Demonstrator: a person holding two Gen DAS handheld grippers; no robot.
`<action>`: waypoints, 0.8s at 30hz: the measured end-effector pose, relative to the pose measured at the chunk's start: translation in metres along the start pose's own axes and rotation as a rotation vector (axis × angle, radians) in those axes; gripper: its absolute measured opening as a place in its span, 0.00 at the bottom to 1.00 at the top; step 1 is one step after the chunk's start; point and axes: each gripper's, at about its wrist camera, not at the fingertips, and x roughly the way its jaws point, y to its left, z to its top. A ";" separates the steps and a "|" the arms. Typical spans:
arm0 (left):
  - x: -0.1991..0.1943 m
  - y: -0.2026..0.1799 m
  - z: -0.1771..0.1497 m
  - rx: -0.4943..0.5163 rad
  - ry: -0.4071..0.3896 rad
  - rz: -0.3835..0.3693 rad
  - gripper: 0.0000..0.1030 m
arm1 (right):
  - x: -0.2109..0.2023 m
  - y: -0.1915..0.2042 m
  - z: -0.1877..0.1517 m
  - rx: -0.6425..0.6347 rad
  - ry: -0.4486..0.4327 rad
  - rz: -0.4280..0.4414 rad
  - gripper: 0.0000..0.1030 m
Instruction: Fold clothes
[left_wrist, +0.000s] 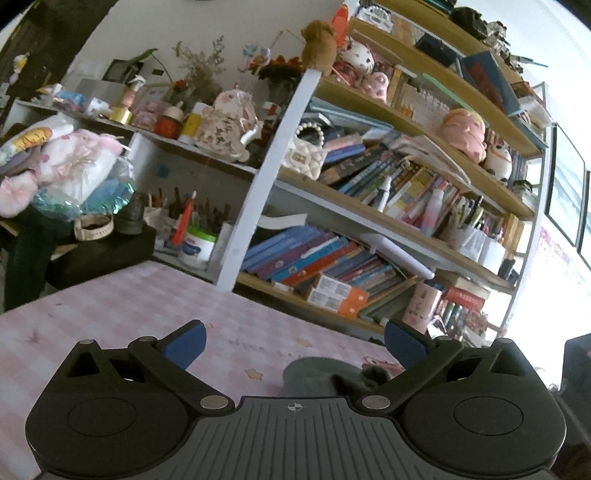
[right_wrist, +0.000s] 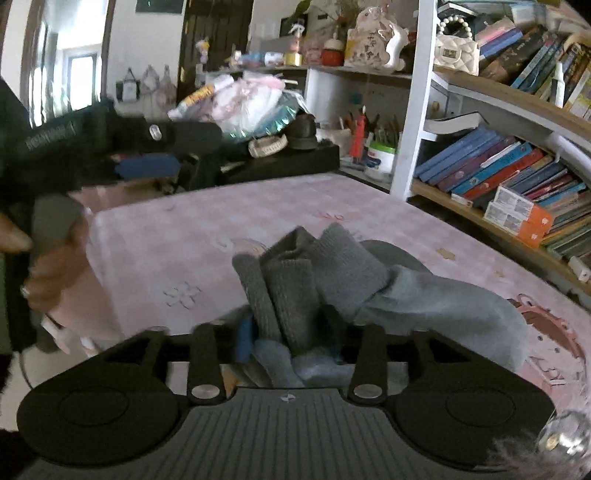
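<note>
A grey knitted garment (right_wrist: 314, 273) lies bunched on the pink checked table cover (right_wrist: 207, 236), with a lighter grey sleeve (right_wrist: 454, 302) trailing right. My right gripper (right_wrist: 291, 347) is shut on a fold of this garment, whose cloth fills the gap between the fingers. My left gripper (left_wrist: 295, 343) is open and empty, held above the table; a bit of the grey garment (left_wrist: 317, 376) shows below it. In the right wrist view the left gripper (right_wrist: 147, 166) appears blurred at the left, held by a hand (right_wrist: 55, 273).
A tall bookshelf (left_wrist: 388, 206) packed with books and plush toys stands behind the table's far edge. A side shelf with bags of clothes (left_wrist: 66, 166), jars and pencil pots (right_wrist: 380, 155) is at the far left. The table cover (left_wrist: 110, 314) extends left.
</note>
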 end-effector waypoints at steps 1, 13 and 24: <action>0.001 -0.001 -0.001 0.004 0.007 -0.005 1.00 | -0.003 -0.001 0.000 0.011 -0.012 0.026 0.56; 0.022 -0.026 -0.017 0.056 0.116 -0.055 1.00 | -0.095 -0.059 -0.045 0.279 -0.142 -0.118 0.69; 0.051 -0.053 -0.038 0.140 0.175 -0.055 0.97 | -0.089 -0.107 -0.079 0.636 -0.072 -0.200 0.66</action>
